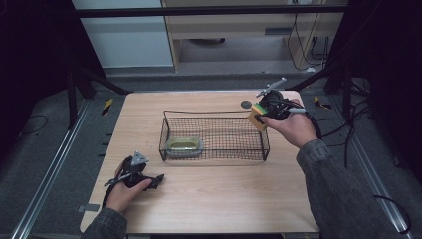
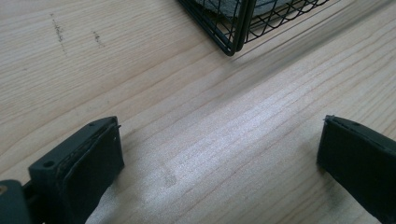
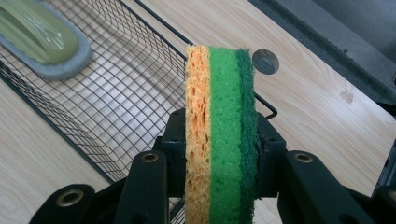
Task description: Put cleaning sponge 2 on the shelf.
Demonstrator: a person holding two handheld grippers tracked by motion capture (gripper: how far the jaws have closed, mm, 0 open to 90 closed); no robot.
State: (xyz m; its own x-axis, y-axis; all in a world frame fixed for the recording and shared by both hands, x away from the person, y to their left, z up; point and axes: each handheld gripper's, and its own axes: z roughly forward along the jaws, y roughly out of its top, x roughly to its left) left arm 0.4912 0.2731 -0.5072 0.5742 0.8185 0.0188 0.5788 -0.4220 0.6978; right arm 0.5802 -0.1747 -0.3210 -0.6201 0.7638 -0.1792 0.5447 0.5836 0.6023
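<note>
while the left gripper (image 1: 158, 178) rests wide open, right gripper (image 3: 219, 186) clamps the sponge (image 3: 221, 130) above the basket (image 1: 166, 144).

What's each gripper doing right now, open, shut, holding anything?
Left gripper: open, nothing between its jaws, over bare table.
Right gripper: shut on the sponge, beside the wire basket.

The right gripper (image 3: 222, 186) is hiding the sponge's (image 3: 222, 116) lower flanks between its jaws. The picture's edge is cropping the wire basket (image 2: 243, 23) to 1 corner in the left gripper view.
</note>
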